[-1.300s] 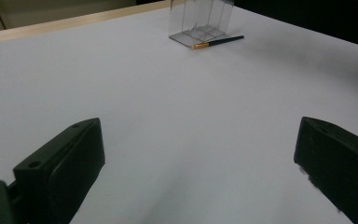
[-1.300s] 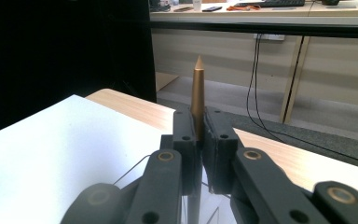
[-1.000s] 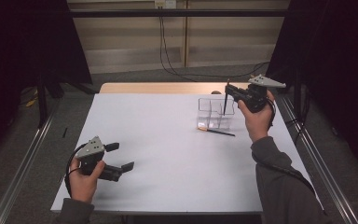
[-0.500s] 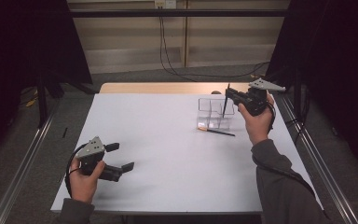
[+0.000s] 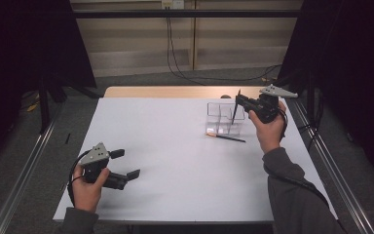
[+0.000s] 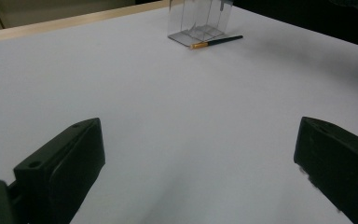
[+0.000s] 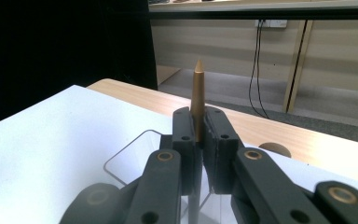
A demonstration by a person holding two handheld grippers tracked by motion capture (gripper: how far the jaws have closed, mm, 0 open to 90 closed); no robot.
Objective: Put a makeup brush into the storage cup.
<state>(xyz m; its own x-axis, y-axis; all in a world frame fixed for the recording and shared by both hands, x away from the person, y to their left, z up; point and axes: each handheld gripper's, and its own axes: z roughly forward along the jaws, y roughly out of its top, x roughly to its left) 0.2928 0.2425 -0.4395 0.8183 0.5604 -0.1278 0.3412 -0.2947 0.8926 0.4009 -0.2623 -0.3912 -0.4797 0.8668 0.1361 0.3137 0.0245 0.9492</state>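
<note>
High view: your right gripper (image 5: pixel 239 101) pinches a brush (image 5: pixel 234 111) over the clear box (image 5: pixel 224 119); left gripper (image 5: pixel 125 164), at 7 o'clock, spread.

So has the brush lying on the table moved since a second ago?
No. The brush lies in the same spot, just in front of the clear box, as before.

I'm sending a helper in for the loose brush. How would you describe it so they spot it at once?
On the white table, find the clear plastic compartment box near the far right. The thin black-handled brush with an orange end lies flat just in front of it, unlike the slim dark stick held upright by the right gripper.
</note>
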